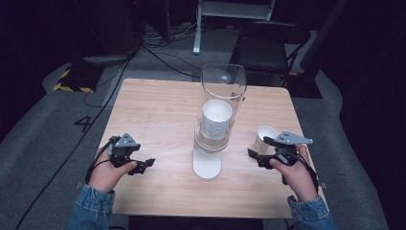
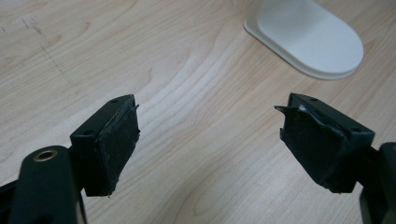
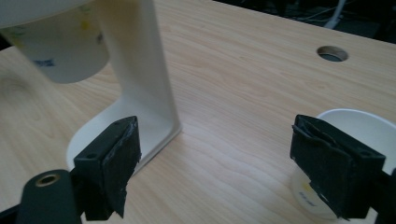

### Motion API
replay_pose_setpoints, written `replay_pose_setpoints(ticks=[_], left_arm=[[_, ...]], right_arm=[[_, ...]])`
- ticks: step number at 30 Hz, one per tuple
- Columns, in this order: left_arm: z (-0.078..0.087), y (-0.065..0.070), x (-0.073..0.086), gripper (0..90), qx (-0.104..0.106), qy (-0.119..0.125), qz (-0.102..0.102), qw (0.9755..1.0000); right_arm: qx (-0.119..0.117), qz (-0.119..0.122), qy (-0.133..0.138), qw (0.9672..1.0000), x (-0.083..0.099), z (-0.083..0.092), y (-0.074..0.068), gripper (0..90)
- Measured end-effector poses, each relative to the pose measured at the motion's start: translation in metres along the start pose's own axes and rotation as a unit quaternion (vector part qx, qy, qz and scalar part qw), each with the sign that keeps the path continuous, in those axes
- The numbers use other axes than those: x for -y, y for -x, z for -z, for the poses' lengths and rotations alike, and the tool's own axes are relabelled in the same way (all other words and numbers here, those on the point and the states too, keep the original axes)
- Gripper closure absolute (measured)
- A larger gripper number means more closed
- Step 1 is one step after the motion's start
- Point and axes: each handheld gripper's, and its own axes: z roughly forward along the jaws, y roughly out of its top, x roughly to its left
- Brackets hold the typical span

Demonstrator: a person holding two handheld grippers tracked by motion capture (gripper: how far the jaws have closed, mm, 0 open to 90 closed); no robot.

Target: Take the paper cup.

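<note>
- My right gripper hangs low over the surface near its right edge, jaws spread wide with nothing between them.
- The loose paper cup stands upright just beyond those jaws, close to the right edge. In the right gripper view the cup sits partly behind my right-hand jaw, its open rim up.
- My left gripper rests toward the front left of the surface, well apart from the cup. Its jaws are also wide open and empty, with bare wood below them in the left gripper view.
- The cup dispenser stands at the middle of the surface: a clear tube holding a stack of cups on a white stand. Its white base runs toward the front edge.
- I judge the cup to be very light and thin-walled, so it should crush or go oval under a hard squeeze. It could also tip or skid on the smooth wood if a jaw nudges it first.
- I would take it across the side wall just below the rolled rim, where paper is stiffest. One jaw goes on each side, closing gently and only until it holds.
- An empty cup gives little resistance, so I would centre the jaws around it before closing.
</note>
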Motion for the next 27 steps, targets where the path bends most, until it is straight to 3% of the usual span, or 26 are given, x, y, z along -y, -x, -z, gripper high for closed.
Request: replay_pose_setpoints(ticks=[2, 7, 10, 14, 17, 23, 27], left_arm=[[-0.002, 0.003, 0.003, 19.4, -0.004, -0.007, -0.012, 0.9999], [-0.003, 0.014, 0.011, 20.4, 0.003, -0.005, -0.014, 0.9999], [-0.003, 0.019, 0.017, 20.5, 0.011, 0.014, 0.001, 0.9998], [-0.006, 0.022, 0.026, 20.5, 0.017, 0.029, 0.004, 0.9994], [-0.011, 0.021, 0.031, 20.5, 0.015, 0.033, 0.008, 0.9993], [-0.021, 0.013, 0.040, 19.9, -0.021, 0.039, 0.014, 0.9989], [-0.024, 0.007, 0.045, 18.4, -0.027, 0.042, 0.028, 0.9984]], right_arm=[[-0.019, 0.002, -0.002, 0.9998, 0.005, -0.002, -0.006, 16.8], [-0.049, 0.009, -0.013, 0.9987, 0.024, -0.011, -0.019, 17.8], [-0.061, 0.010, -0.016, 0.9980, 0.037, -0.016, -0.025, 19.6], [-0.062, 0.022, -0.032, 0.9973, 0.053, -0.023, -0.028, 20.3], [-0.058, 0.015, -0.051, 0.9969, 0.064, -0.033, -0.024, 20.1], [-0.032, 0.022, -0.058, 0.9975, 0.072, -0.042, -0.022, 18.7], [-0.024, 0.033, -0.066, 0.9970, 0.074, -0.046, -0.021, 17.6]])
